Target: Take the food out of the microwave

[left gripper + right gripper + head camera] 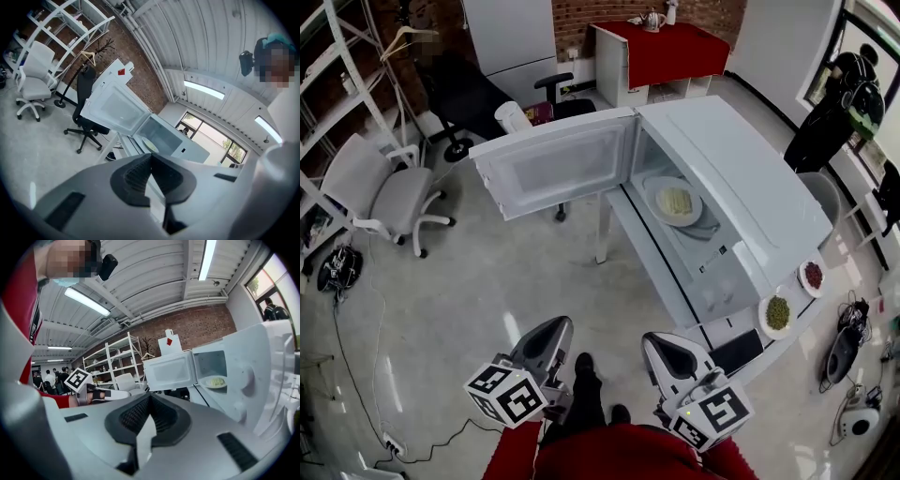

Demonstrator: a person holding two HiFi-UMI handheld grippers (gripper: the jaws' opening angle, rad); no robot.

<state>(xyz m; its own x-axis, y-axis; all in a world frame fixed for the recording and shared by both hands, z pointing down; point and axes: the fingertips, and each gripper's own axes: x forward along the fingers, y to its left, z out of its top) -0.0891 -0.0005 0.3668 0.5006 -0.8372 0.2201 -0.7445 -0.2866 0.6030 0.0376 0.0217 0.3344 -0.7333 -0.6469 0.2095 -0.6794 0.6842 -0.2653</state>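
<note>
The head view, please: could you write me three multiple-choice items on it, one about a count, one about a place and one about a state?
1. How many small dishes of food stand on the table beside the microwave?
A one; B two; C four.

2. Where is the plate of pale yellow food?
A on top of the microwave; B on the table among the dishes; C inside the microwave.

3. How is the microwave door?
A swung wide open; B shut; C ajar by a crack.

Answers:
1 B, a dish of green food and a dish of red food sit near the table's edge.
2 C, the plate lies in the open cavity.
3 A, the door stands out to the side with its inner face showing.
</note>
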